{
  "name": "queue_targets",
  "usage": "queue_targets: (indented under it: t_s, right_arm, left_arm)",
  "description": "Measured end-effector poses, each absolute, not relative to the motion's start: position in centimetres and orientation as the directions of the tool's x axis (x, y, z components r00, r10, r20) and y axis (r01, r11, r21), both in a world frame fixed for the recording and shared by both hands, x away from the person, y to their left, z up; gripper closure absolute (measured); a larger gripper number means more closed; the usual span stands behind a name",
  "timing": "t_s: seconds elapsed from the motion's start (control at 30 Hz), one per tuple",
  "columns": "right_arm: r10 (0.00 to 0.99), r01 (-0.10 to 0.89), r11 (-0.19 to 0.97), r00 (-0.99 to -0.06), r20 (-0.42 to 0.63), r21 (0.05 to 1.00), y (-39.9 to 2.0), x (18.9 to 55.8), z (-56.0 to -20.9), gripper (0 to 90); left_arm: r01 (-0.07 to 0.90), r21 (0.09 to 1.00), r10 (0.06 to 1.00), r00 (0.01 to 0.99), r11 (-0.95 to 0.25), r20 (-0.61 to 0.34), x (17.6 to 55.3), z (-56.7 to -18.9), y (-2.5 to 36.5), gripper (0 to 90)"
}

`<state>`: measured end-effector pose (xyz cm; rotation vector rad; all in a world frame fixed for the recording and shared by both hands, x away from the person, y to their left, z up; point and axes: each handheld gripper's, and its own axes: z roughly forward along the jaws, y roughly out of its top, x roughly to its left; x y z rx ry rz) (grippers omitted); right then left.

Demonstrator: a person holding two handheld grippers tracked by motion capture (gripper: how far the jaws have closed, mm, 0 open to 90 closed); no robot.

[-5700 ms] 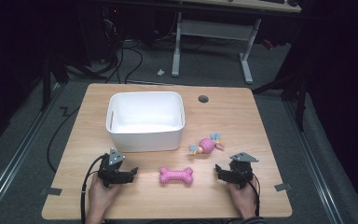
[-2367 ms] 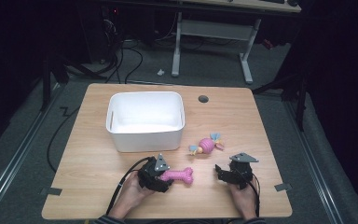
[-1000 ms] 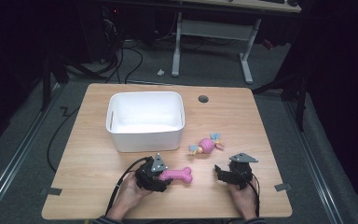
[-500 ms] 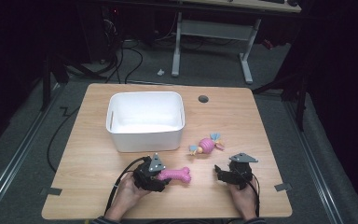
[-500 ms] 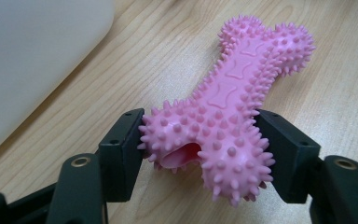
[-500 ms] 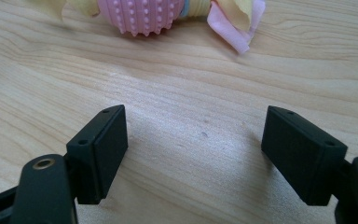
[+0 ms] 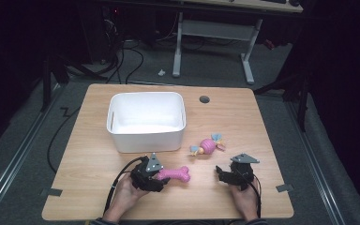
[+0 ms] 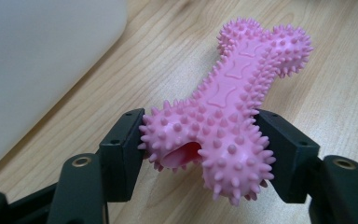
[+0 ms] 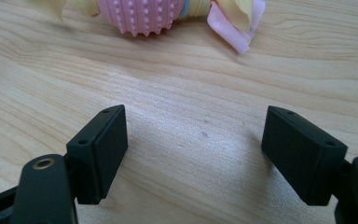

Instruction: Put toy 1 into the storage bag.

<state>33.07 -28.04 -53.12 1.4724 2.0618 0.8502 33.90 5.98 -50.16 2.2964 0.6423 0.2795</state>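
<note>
Near the table's front edge, my left gripper [image 7: 157, 175] is clamped on the pink bone toy [image 8: 228, 121]; the white bin [image 7: 146, 121] holds nothing, the ball toy [image 7: 208, 146] lies loose, and my right gripper [image 9: 196, 154] sits with jaws apart.

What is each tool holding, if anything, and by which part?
The left tool grips the pink spiky bone toy by one knobbed end. The right tool is open on bare table.
</note>
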Motion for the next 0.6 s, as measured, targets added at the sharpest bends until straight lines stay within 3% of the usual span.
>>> queue_targets:
  t_s: [0.6]
  right_arm:
    - [0.944, 0.657, 0.241, -0.328, -0.017, 0.714, -28.0, 33.1, -53.1, 22.6]
  left_arm:
    - [0.351, 0.717, 0.54, 0.841, -0.602, 0.042, 33.1, -48.4, 7.8, 37.3]
